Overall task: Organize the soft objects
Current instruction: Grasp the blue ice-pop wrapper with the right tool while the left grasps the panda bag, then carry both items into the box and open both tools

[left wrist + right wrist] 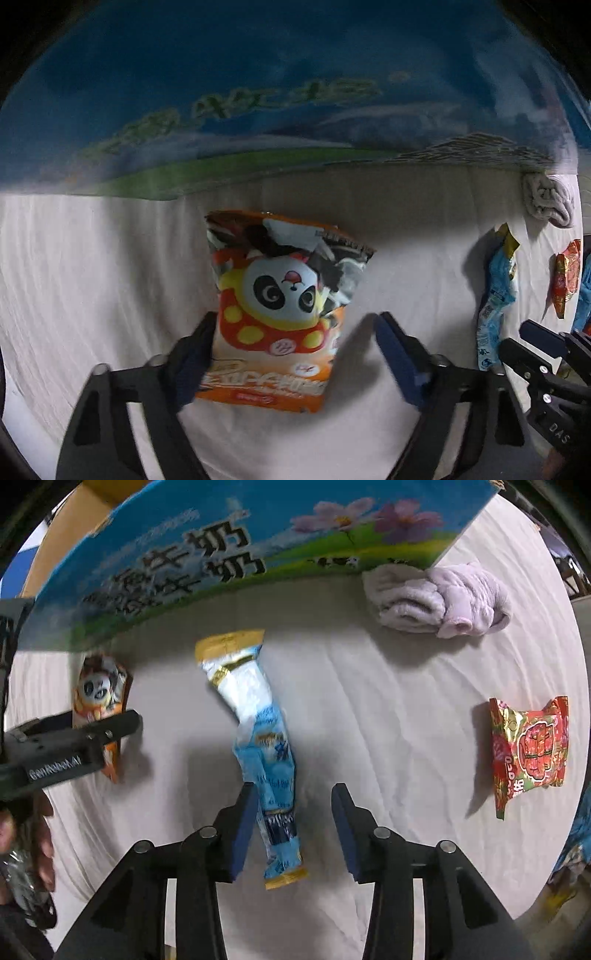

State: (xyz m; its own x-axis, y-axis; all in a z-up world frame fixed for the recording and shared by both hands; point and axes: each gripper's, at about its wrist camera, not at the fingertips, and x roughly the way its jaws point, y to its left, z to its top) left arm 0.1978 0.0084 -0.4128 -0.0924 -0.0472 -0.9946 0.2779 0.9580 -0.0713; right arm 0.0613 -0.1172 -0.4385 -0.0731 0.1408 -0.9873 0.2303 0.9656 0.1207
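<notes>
Judging from how things lie, the sorting is near its beginning: every soft thing in view rests loose on the pale cloth-covered table [369,709], and none is seen inside the blue printed box [229,554] that stands along the far edge. The inside of this box is hidden, so I cannot tell if something is already there.

The left gripper [295,354] has its fingers spread, and the orange panda snack bag [284,306] lies between them. The left finger seems to touch the bag's side; the right finger is apart from it, so nothing is pinched yet.

The right gripper [291,823] is also spread wide around the lower part of the long blue and white packet [266,746], which lies lengthwise toward the box. One finger is just beside it, the other apart.

Still waiting are the red snack bag [528,749] near the right edge, the folded lilac towel [439,598] at the far side touching the box corner, and some blue wrapper at the right edge, too cut off to name.
</notes>
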